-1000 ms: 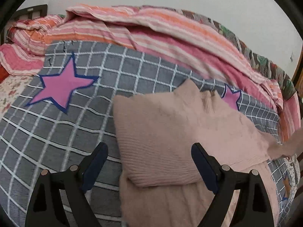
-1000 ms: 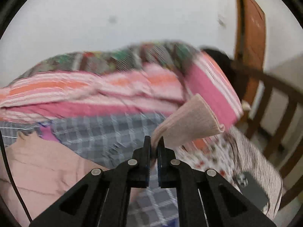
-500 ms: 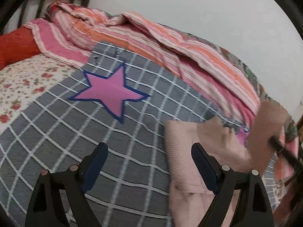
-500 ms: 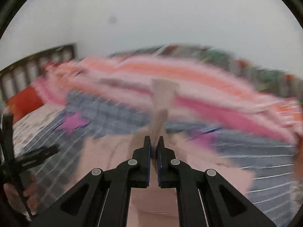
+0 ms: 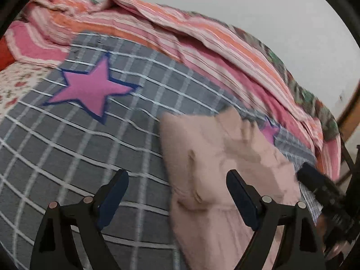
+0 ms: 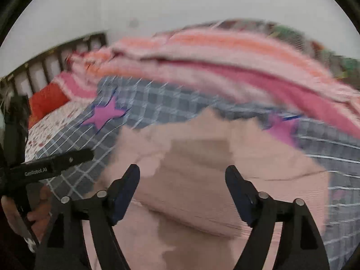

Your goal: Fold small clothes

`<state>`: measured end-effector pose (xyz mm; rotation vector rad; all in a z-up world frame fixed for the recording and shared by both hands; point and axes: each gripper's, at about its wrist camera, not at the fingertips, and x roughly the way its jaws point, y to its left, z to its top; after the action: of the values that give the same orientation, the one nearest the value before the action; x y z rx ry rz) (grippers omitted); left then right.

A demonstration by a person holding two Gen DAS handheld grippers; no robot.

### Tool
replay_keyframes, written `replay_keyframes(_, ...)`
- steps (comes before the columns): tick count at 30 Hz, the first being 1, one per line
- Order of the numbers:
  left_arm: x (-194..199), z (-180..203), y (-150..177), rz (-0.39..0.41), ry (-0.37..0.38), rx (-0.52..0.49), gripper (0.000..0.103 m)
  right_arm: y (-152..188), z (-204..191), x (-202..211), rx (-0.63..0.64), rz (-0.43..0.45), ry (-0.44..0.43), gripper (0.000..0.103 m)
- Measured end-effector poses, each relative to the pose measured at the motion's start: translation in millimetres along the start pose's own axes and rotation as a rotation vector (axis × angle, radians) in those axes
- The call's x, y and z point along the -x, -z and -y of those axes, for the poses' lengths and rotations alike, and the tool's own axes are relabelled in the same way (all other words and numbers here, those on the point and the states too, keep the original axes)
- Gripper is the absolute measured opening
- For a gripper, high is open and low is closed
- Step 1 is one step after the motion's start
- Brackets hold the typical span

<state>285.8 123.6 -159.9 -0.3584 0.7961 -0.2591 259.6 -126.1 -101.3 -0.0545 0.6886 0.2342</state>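
Note:
A pale pink knitted sweater [image 5: 216, 164] lies partly folded on a grey checked blanket [image 5: 94, 139] with pink stars. It also shows in the right wrist view [image 6: 202, 168], blurred. My left gripper [image 5: 177, 186] is open and empty, just above the sweater's left edge. My right gripper [image 6: 182, 180] is open and empty over the sweater's middle. The right gripper's body shows at the right edge of the left wrist view [image 5: 324, 191]. The left gripper shows at the left of the right wrist view [image 6: 51, 166].
A pink and orange striped quilt [image 5: 180, 29] is heaped along the far side by the white wall. A floral sheet [image 5: 15, 78] and a red pillow [image 6: 47, 99] lie at the left near a dark headboard [image 6: 51, 54].
My right gripper has opened and let go of the pink sleeve, which now lies folded over the sweater. My left gripper has swung back right towards the sweater.

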Motion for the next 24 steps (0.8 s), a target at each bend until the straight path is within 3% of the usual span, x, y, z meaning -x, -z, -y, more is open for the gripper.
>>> replay_keyframes(5, -12, 23, 10, -0.055, 0.056, -0.057, 0.062, 19, 72, 33, -0.040, 0.018, 0.217, 0.078)
replay_keyframes(7, -19, 28, 13, -0.083, 0.085, -0.055, 0.045, 31, 105, 34, -0.096, -0.016, 0.285, 0.078)
replay_keyframes(13, -32, 35, 17, -0.097, 0.038, -0.079, 0.045, 55, 165, 33, -0.267, -0.067, 0.262, 0.076)
replay_keyframes(17, -37, 35, 15, -0.089, 0.020, -0.065, 0.045, 62, 176, 33, -0.285, -0.074, 0.270, 0.076)
replay_keyframes(18, -38, 37, 14, -0.081, 0.008, -0.072, 0.036, 64, 179, 31, -0.292, -0.079, 0.272, 0.076)
replay_keyframes(19, -39, 40, 14, -0.074, -0.001, -0.080, 0.013, 65, 183, 30, -0.301, -0.083, 0.269, 0.076)
replay_keyframes(24, -31, 49, 9, 0.030, -0.024, -0.120, 0.009, 63, 180, 30, -0.304, -0.066, 0.256, 0.076)
